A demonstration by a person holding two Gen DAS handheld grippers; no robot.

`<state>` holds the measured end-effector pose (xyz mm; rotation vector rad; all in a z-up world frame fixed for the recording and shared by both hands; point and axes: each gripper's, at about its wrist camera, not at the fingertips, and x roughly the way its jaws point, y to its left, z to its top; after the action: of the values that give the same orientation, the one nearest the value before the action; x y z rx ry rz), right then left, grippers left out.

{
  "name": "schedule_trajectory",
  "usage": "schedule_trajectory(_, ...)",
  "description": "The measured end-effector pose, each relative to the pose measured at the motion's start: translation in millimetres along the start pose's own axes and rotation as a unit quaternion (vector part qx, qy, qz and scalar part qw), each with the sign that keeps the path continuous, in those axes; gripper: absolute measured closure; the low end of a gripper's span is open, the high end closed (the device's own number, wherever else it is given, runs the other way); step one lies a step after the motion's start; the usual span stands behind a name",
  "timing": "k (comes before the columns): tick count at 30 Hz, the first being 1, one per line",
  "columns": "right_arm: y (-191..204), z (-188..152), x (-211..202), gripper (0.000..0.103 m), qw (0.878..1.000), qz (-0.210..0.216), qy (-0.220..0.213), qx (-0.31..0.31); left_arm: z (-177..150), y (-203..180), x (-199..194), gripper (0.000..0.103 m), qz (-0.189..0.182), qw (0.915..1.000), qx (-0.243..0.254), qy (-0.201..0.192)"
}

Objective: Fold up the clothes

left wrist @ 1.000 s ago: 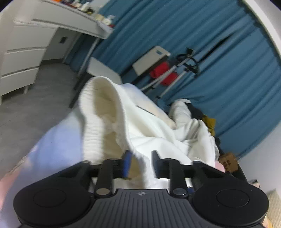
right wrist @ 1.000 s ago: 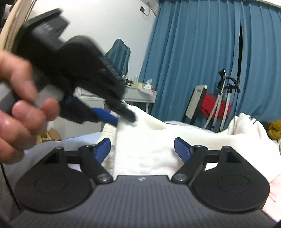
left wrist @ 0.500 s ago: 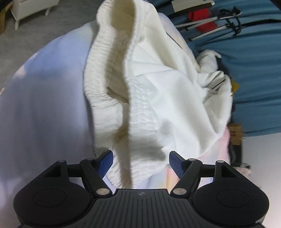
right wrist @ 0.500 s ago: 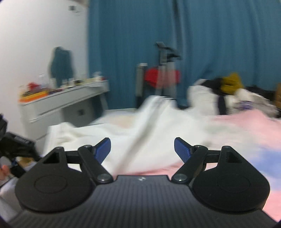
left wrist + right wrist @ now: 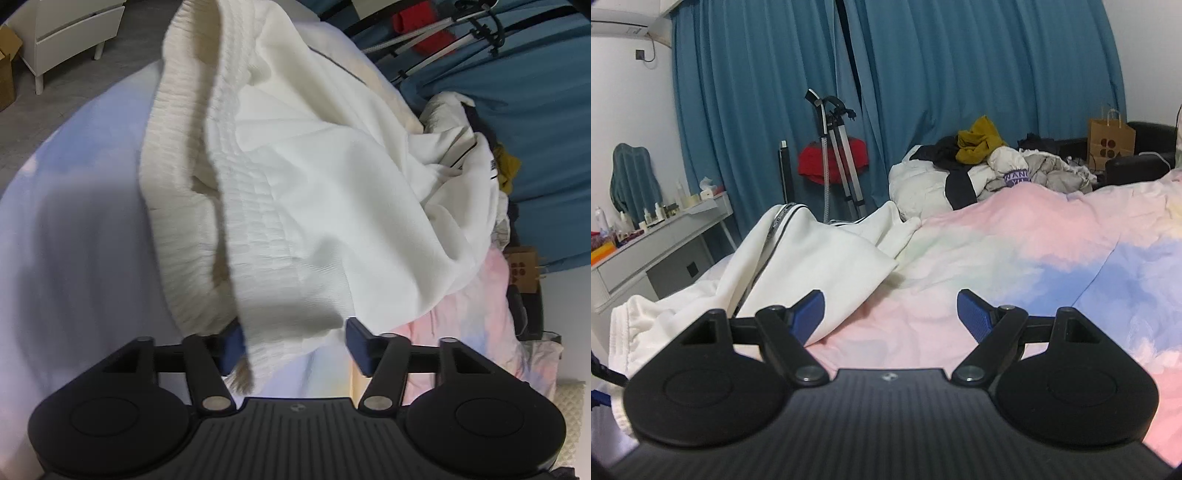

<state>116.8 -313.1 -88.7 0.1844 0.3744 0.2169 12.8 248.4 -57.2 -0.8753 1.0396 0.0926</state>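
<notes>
1. A bedroom with blue curtains (image 5: 923, 92); a bed (image 5: 1052, 266) under a pastel pink-and-blue cover carries the work.
2. The white garment (image 5: 332, 192) lies spread and rumpled on the bed — directly ahead of the left claw (image 5: 293, 343), and ahead and to the left of the right claw (image 5: 890, 314).
3. It is thick, soft knit with a ribbed elastic waistband (image 5: 177, 177) gaping open towards the left claw; a thin dark stripe (image 5: 768, 243) runs down one side.
4. Left claw: fingers spread, a fold of the waistband hanging between them, brushing one pad but not pinched.
5. Right claw: spread wide, holding nothing — it hovers over bare cover beside the fabric edge.
6. The step looks like laying out and flattening before the first fold. Next, each claw probably needs to pinch a waistband corner and pull it taut.
7. Beyond the garment, a pile of unfolded clothes (image 5: 993, 170) waits.
</notes>
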Motion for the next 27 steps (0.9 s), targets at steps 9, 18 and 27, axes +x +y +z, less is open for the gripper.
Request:
schedule_trajectory(9,-10,11,5,0.022,1.000,-0.014,-0.003,0.011,-2,-20,-8,0.097,0.029,0.9973,0.040,-0.054)
schedule_trajectory(18,-11,10,6,0.023,1.000,-0.024,0.004,0.010,8,-21,-94,0.098,0.035,0.9902,0.087,-0.104)
schedule_trajectory(27,-8,8,8,0.023,1.000,-0.028,0.013,-0.001,12,47,-107,0.097,0.105,0.9878,0.081,-0.082)
